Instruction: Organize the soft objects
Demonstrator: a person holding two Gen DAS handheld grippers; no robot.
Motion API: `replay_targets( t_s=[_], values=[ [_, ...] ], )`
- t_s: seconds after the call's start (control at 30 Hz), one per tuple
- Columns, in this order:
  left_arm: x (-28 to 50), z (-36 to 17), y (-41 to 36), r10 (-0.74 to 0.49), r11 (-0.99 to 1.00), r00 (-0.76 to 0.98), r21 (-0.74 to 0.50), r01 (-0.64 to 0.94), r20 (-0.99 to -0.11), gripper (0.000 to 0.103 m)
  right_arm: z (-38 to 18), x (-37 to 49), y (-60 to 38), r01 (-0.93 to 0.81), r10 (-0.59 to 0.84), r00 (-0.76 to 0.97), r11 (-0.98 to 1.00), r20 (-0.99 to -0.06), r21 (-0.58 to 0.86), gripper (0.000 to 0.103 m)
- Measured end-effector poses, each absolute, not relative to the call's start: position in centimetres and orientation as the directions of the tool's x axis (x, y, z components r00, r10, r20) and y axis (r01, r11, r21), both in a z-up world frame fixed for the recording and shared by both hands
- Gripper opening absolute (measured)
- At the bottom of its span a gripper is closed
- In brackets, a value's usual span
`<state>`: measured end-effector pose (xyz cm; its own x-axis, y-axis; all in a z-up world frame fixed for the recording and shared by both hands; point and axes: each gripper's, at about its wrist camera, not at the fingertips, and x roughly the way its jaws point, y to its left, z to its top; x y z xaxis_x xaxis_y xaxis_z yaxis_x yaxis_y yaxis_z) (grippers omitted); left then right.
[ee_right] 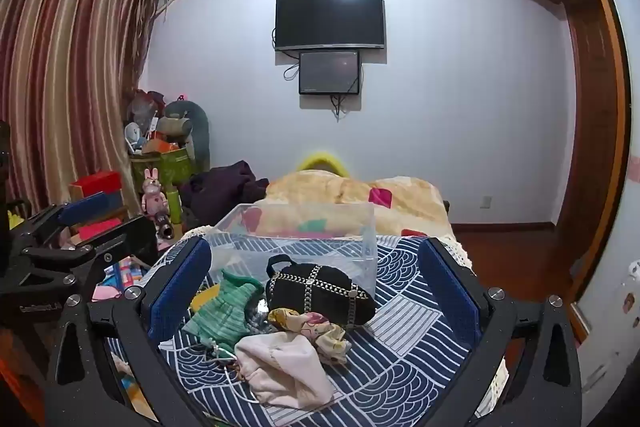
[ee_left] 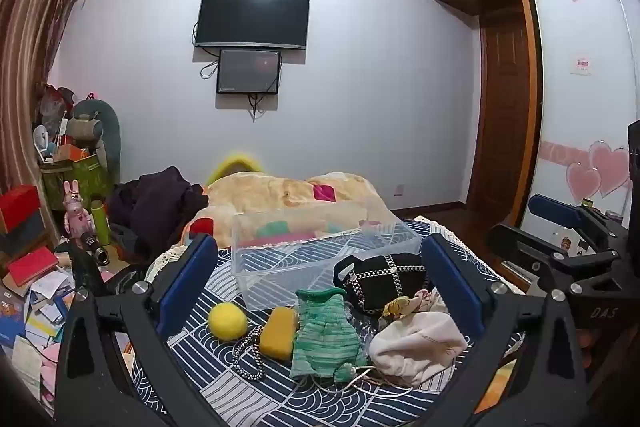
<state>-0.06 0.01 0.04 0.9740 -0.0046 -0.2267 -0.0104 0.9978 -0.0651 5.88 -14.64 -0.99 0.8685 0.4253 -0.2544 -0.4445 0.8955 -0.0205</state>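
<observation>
Both grippers hung wide apart and empty above the bed. The soft items — green knit garment, pink cloth — lay directly ahead of the left gripper, short of the clear bin; the right gripper stood equally near, the pink cloth centred ahead.

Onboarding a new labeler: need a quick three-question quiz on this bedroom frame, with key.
1. True or false: the clear plastic bin already holds the yellow ball.
2. Which item lies between the yellow sponge and the pink cloth? A) green knit garment B) black quilted handbag C) patterned cord
3. Fill in: the left gripper and right gripper are both ____.

Key: 1 false; 2 A; 3 open
</observation>
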Motion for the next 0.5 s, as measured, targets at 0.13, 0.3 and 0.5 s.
replay_targets(
  t_s=[0.13, 0.3, 0.5],
  values=[
    [0.20, -0.22, -0.43, 0.001, 0.999, 0.975, -0.051, -0.013, -0.222, 0.103, -0.81, 5.50, -14.52, -0.447, 0.429, 0.868, 0.894, -0.252, -0.018, 0.103],
    [-0.32, 0.20, -0.27, -0.020, 0.998, 0.976, -0.054, 0.008, -0.218, 0.103, -0.70, 5.62, -14.72, -0.444, 0.428, 0.869, 0.896, -0.249, -0.007, 0.103],
    [-0.27, 0.08, -0.47, -0.016, 0.999, 0.976, -0.044, 0.006, -0.216, 0.103, -0.56, 5.40, -14.69, -0.449, 0.433, 0.870, 0.893, -0.237, -0.017, 0.103]
  ],
)
